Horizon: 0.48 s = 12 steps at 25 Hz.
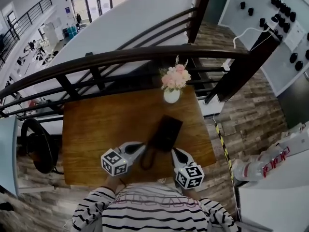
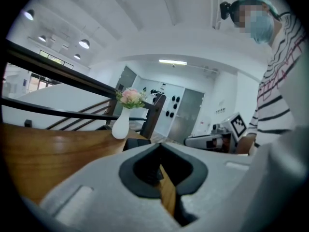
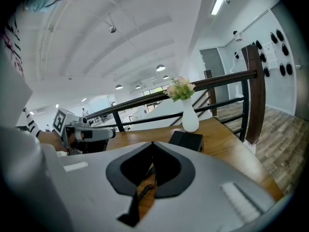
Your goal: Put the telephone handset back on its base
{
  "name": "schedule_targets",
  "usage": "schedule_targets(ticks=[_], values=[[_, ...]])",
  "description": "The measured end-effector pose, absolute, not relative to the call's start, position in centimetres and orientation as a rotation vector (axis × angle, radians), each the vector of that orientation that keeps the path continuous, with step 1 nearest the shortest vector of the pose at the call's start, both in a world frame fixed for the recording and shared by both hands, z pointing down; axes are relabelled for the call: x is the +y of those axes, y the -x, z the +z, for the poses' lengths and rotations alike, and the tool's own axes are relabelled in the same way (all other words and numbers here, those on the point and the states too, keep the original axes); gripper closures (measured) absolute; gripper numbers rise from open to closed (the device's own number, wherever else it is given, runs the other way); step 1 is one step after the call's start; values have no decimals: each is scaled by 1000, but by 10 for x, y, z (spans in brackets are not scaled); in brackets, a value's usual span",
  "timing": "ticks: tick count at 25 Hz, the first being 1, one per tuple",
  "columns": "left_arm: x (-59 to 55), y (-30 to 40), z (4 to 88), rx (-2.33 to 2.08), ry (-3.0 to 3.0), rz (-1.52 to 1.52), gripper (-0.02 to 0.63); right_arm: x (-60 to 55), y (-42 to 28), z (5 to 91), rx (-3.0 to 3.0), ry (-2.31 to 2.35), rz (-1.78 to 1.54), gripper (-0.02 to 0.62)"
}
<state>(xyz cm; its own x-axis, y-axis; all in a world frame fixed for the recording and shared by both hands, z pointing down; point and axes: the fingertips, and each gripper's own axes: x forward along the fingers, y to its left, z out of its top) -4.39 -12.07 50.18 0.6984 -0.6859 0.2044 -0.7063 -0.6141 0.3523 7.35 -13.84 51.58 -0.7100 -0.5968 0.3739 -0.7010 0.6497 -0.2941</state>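
Telephone lies near the middle of the wooden table. Handset and base read as one black block, and I can't separate them. Its coiled cord trails off at 7 o'clock. White vase of flowers stands at 12 o'clock from the phone, just apart from it. Left gripper sits at 7 o'clock from the phone with its jaw tips pressed together and nothing between them. Right gripper sits at 5 o'clock, jaws likewise closed and empty. Neither is touching the phone.
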Motion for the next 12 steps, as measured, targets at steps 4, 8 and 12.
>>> schedule_targets(ticks=[4,8,12], values=[[-119,48,499,-1103,-2502,59,603,-138,-69,514,-2628,-1042,608,595],[-115,46,496,-1102,-2505,66,603,-135,-68,512,-2624,-1035,600,595],[-111,47,497,-1090,-2515,77,603,-131,-64,514,-2615,-1038,591,595]])
